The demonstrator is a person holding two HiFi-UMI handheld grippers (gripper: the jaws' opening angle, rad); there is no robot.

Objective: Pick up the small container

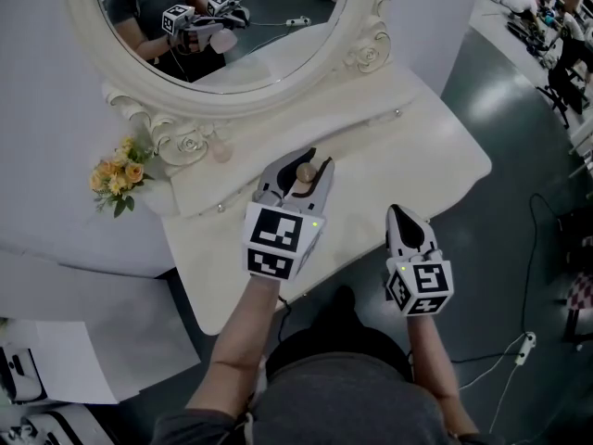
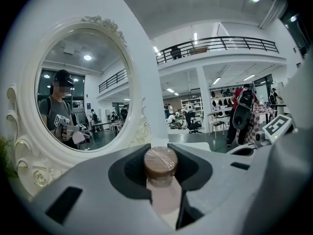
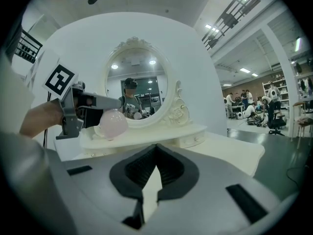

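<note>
The small container (image 1: 304, 171) is a rounded pale pink bottle with a brown lid. My left gripper (image 1: 313, 161) is shut on it and holds it above the white dressing table (image 1: 398, 151). In the left gripper view the lid (image 2: 160, 162) sits between the dark pads, with the pink body below it. The right gripper view shows the pink bottle (image 3: 113, 123) hanging clear of the tabletop in front of the mirror. My right gripper (image 1: 400, 213) hovers near the table's front edge, its jaws (image 3: 156, 147) shut with nothing in them.
An oval mirror (image 1: 232, 26) in an ornate white frame stands at the back of the table, over a raised shelf (image 1: 222, 188). A bunch of yellow flowers (image 1: 119, 176) sits at the shelf's left end. Papers (image 1: 56, 360) lie at the lower left, a cable and plug (image 1: 526, 346) on the floor to the right.
</note>
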